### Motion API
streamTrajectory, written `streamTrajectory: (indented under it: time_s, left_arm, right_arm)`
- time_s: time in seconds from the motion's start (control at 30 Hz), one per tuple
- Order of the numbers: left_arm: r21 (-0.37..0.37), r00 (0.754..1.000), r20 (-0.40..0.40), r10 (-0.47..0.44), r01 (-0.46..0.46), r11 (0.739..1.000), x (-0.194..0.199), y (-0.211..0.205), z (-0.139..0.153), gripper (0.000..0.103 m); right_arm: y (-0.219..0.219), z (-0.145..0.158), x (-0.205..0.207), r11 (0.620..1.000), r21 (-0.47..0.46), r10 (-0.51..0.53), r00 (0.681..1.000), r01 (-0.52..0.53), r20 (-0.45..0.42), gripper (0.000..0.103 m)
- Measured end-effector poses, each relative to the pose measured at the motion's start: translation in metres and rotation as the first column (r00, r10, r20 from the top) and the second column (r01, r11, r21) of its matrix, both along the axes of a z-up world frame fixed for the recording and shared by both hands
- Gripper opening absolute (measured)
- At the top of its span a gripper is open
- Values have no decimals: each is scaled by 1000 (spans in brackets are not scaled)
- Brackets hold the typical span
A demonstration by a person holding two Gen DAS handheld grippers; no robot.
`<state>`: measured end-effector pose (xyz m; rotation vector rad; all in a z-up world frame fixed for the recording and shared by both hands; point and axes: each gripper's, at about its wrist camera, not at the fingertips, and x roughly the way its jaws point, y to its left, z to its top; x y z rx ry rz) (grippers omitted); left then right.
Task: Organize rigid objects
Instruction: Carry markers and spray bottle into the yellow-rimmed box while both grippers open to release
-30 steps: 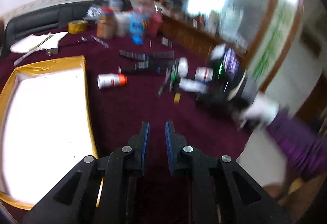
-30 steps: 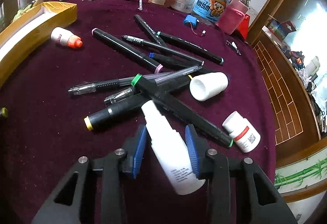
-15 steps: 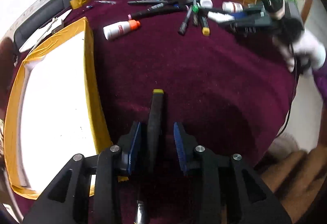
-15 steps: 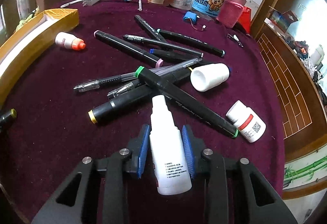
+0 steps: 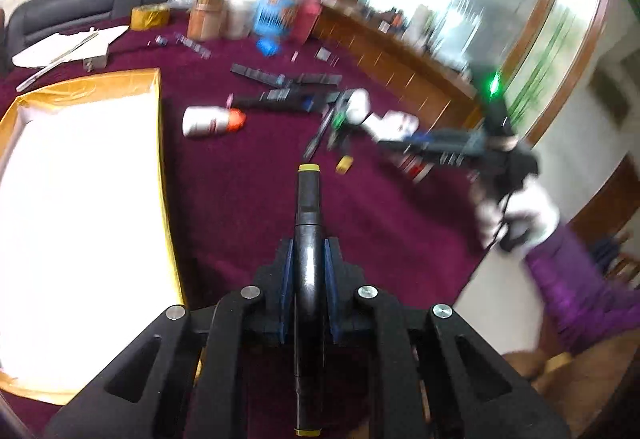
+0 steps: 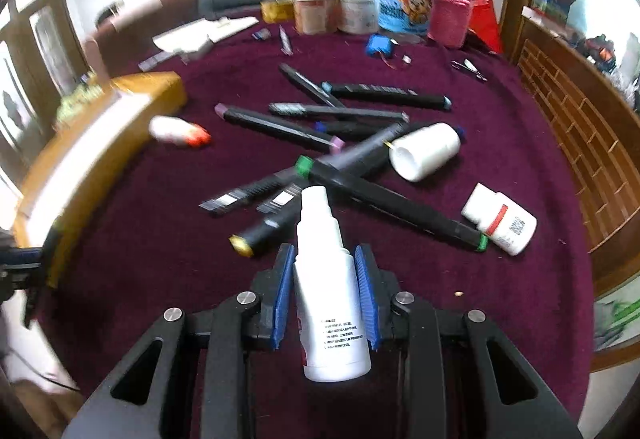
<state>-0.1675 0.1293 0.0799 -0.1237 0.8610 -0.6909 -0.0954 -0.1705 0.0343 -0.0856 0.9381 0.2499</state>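
Note:
My left gripper (image 5: 308, 251) is shut on a black marker with a yellow cap (image 5: 308, 223), held above the maroon tablecloth beside the yellow-rimmed box (image 5: 160, 143). My right gripper (image 6: 324, 259) is shut on a white spray bottle (image 6: 328, 291), lifted off the cloth in front of a pile of black markers and pens (image 6: 344, 143). The right gripper also shows in the left wrist view (image 5: 448, 147), blurred, with the bottle in it. The box shows at the left in the right wrist view (image 6: 120, 103).
Loose on the cloth lie a white bottle with an orange cap (image 6: 178, 131), a white pill bottle (image 6: 428, 149) and a red-banded pill bottle (image 6: 500, 221). Jars, tape and papers (image 6: 376, 7) stand at the far edge. The table edge runs along the right.
My left gripper came down around the yellow-capped marker, shut on it and lifted it. My right gripper shut on the spray bottle and raised it off the cloth.

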Motion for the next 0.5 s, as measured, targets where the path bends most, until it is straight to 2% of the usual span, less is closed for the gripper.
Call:
streamTrajectory:
  time_s: [0.1, 0.2, 0.3, 0.4, 0.5]
  left_arm:
    - [-95, 1000, -7, 14, -14, 995, 9, 21, 17, 12]
    - [-113, 997, -9, 78, -78, 991, 26, 48, 31, 12]
    - [-99, 987, -16, 157, -158, 982, 53, 76, 36, 12]
    - [-112, 973, -81, 214, -222, 969, 93, 96, 30, 12]
    - [-122, 950, -169, 264, -286, 950, 136, 107, 10, 12]
  right_arm:
    - [7, 19, -7, 995, 99, 27, 1000, -27, 2, 27]
    - [27, 37, -8, 974, 212, 84, 996, -81, -6, 27]
    - [58, 50, 1, 931, 339, 156, 987, -136, -33, 28]
    - [98, 57, 23, 871, 468, 207, 975, -148, -76, 28]
    - [146, 54, 53, 859, 497, 200, 974, -122, -106, 28]
